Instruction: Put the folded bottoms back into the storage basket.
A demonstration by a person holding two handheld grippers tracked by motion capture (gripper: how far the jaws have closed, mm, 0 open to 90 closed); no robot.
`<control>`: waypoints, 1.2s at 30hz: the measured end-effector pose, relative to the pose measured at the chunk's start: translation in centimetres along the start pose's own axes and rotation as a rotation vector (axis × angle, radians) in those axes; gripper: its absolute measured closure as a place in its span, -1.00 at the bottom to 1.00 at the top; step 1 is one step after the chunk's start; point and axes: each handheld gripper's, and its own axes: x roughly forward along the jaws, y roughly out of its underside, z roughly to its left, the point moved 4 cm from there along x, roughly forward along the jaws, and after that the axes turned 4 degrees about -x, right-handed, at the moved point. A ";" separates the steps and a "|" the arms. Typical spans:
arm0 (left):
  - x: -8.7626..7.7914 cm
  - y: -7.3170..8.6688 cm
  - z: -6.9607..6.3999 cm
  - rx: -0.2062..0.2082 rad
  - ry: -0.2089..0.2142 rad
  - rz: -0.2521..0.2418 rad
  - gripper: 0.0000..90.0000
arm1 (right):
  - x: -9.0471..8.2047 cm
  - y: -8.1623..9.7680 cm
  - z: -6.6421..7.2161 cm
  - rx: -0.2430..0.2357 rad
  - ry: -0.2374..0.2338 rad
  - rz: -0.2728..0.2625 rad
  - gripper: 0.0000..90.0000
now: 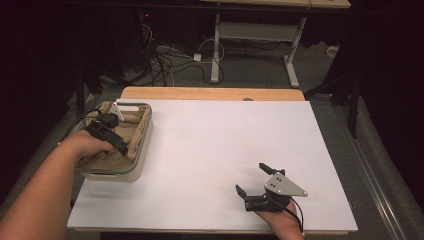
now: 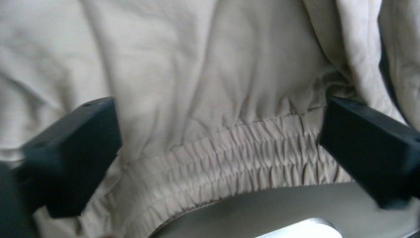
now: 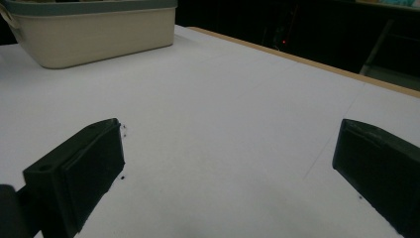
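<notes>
A beige garment [image 1: 128, 131] with an elastic waistband [image 2: 237, 153] lies crumpled inside a cream basket [image 1: 143, 145] at the table's left edge. My left gripper [image 1: 111, 131] hangs over the basket and points down into it. In the left gripper view it [image 2: 218, 144] is open, its jaws wide on either side of the waistband with no pad pressing on the cloth. My right gripper [image 1: 251, 177] rests low near the table's front edge at the right. It [image 3: 228, 163] stands open with nothing between its jaws.
A white sheet [image 1: 225, 140] covers the table, with a wooden strip [image 1: 215, 93] along the far edge. The basket [image 3: 94, 34] shows far off in the right gripper view. Beyond the table are desk legs [image 1: 216, 45] and cables [image 1: 165, 60] on the floor.
</notes>
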 end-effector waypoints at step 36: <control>-1.3 -4.4 -13.5 0.224 0.041 -0.048 -1.00 | -0.7 1.4 -2.1 0.052 0.088 0.039 -1.00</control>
